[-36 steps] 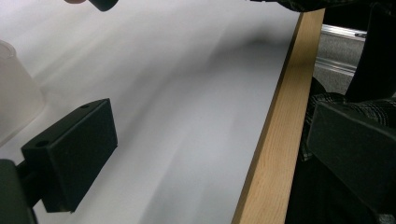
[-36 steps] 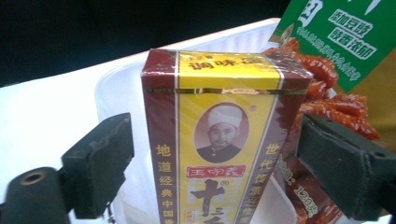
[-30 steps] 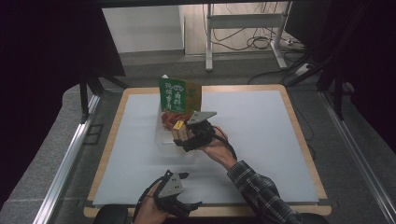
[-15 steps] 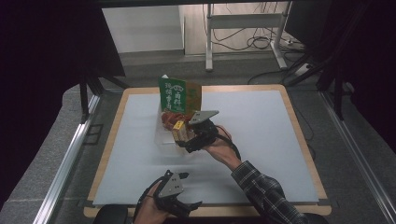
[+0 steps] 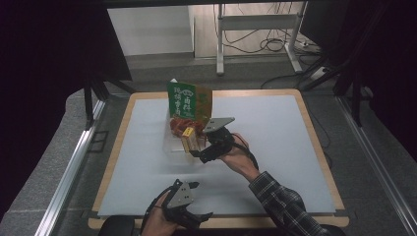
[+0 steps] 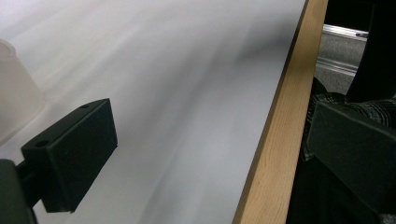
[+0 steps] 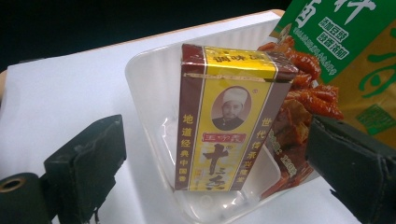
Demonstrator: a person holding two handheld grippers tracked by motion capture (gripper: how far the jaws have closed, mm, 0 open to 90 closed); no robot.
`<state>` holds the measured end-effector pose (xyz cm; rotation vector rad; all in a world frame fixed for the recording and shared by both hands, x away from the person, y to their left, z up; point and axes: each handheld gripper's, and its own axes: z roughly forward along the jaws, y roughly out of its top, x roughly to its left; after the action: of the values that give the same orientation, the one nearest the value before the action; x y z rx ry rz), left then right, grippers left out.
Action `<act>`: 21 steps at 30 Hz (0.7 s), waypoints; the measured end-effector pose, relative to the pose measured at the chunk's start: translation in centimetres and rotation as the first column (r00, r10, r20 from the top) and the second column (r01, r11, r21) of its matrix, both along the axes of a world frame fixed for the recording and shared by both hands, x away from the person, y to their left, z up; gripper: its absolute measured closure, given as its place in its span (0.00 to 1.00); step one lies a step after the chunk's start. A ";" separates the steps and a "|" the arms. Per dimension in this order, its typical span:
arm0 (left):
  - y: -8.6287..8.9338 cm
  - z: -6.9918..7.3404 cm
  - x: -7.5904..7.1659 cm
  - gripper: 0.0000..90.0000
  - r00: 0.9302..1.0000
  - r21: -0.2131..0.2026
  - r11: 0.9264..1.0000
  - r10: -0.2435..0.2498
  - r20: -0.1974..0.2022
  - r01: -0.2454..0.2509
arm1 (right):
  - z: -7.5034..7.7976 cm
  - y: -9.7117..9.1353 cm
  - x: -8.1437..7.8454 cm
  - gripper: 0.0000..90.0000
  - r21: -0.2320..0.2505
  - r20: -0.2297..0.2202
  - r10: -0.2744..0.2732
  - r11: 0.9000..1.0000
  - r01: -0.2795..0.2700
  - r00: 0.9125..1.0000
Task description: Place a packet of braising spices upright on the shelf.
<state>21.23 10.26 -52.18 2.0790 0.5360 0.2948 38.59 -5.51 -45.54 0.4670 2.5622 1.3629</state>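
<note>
Yellow and maroon, the seasoning box (image 7: 229,116) stands upright in the clear plastic tray (image 7: 154,84), just beside the red snack packets (image 7: 303,93) and the green bag (image 7: 345,37), and our right gripper (image 7: 215,177) has its jaws spread wide to either side of it, touching nothing. We judge the grasp goes best if we centre the box between the jaws and close on its narrow sides without nudging the tray. Our left gripper (image 5: 189,204) waits with jaws apart at the near edge of the counter (image 6: 275,140).

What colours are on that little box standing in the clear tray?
The box is yellow down the front with dark maroon side bands; the right gripper view shows it best.
</note>
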 end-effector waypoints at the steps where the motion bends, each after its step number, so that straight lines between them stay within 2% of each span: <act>1: 0.0 0.0 0.0 0.01 1.000 0.001 1.000 0.000 0.000 0.000 | 0.0 -0.1 -0.1 0.06 0.001 -0.001 -0.001 1.000 0.001 1.000; 21: 0.0 -0.1 0.0 0.01 1.000 0.009 1.000 -0.002 0.000 0.002 | -0.4 -2.4 -1.2 0.06 0.019 -0.003 -0.009 1.000 0.010 1.000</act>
<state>21.27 10.22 -52.24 2.0878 0.5332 0.2963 37.40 -7.91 -45.91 0.4844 2.5484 1.3856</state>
